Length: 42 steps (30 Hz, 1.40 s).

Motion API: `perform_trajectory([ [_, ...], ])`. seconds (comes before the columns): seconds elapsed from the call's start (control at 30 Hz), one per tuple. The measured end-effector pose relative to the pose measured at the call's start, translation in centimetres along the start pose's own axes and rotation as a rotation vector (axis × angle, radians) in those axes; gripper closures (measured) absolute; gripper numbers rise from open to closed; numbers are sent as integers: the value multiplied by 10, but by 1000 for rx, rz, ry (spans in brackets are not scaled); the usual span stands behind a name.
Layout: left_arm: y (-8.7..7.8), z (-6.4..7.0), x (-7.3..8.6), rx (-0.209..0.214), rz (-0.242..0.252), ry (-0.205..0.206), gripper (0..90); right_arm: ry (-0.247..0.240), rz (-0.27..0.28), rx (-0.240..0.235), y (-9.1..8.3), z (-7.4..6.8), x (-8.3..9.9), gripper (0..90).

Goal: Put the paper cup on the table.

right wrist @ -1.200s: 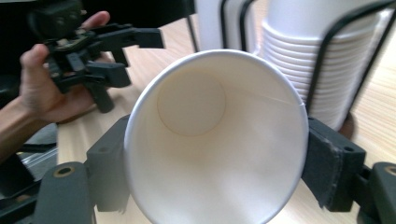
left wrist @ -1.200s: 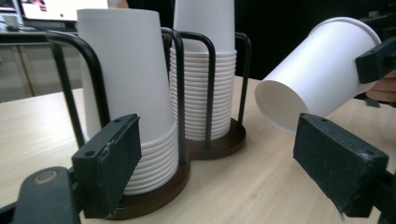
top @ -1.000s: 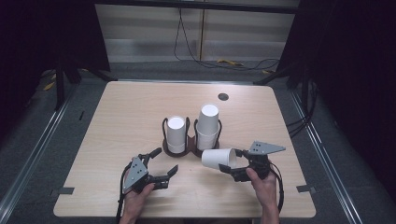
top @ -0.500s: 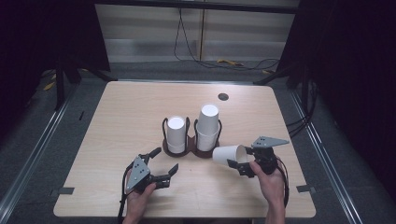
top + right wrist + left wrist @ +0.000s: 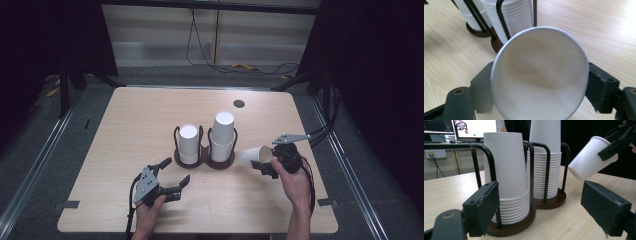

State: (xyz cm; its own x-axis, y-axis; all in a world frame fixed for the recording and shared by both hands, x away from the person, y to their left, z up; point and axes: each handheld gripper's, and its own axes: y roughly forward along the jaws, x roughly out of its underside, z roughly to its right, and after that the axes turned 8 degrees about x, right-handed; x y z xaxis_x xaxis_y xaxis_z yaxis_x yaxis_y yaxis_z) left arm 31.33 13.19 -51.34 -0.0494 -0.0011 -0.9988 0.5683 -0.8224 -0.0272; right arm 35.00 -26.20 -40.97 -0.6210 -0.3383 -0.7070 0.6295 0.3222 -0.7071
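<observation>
Paper cup [image 5: 250, 156] sat clamped between the jaws of the right claw [image 5: 266, 163], lying on its side above the tabletop [image 5: 125, 125], mouth pointing toward the holder [image 5: 206, 159] just beyond the claw's tips. Two stacks of cups [image 5: 223, 135] stood upright in that holder. Left claw [image 5: 172, 176] rested wide open and empty, holder ahead of it.

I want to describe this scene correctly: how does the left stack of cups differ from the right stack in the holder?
In the high view the left stack is shorter; the right stack rises higher. In the left gripper view the left stack shows fewer rims than the right stack. The left stack is farther from the cup in the right gripper. Both are white, upside down, in the same wire holder.
</observation>
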Motion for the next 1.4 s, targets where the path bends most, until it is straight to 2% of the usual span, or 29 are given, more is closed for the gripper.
perform_trajectory([
  [0.27, 0, 0, 0, 2, -1, 1, 155, -7, -33, 35, 0, 10, -15, 222],
  [0.4, 0, 0, 0, 1, -1, 0, 155, -33, -63, 58, 1, 14, -25, 222],
  [0.77, 0, 0, 0, 1, 2, 0, 154, -57, -148, 70, 13, 23, -44, 220],
  [1.03, 0, 0, 0, 4, 3, 0, 154, -92, -240, 91, 20, 27, -63, 219],
  [1.1, 0, 0, 0, 2, 4, -1, 154, -104, -270, 111, 23, 28, -68, 219],
  [1.23, 0, 0, 0, 4, 4, -1, 154, -111, -318, 108, 30, 30, -74, 218],
  [1.33, 0, 0, 0, 4, 5, 0, 154, -102, -344, 88, 36, 31, -76, 217],
  [1.4, 0, 0, 0, 5, 7, -2, 154, -112, -371, 102, 42, 32, -77, 216],
])
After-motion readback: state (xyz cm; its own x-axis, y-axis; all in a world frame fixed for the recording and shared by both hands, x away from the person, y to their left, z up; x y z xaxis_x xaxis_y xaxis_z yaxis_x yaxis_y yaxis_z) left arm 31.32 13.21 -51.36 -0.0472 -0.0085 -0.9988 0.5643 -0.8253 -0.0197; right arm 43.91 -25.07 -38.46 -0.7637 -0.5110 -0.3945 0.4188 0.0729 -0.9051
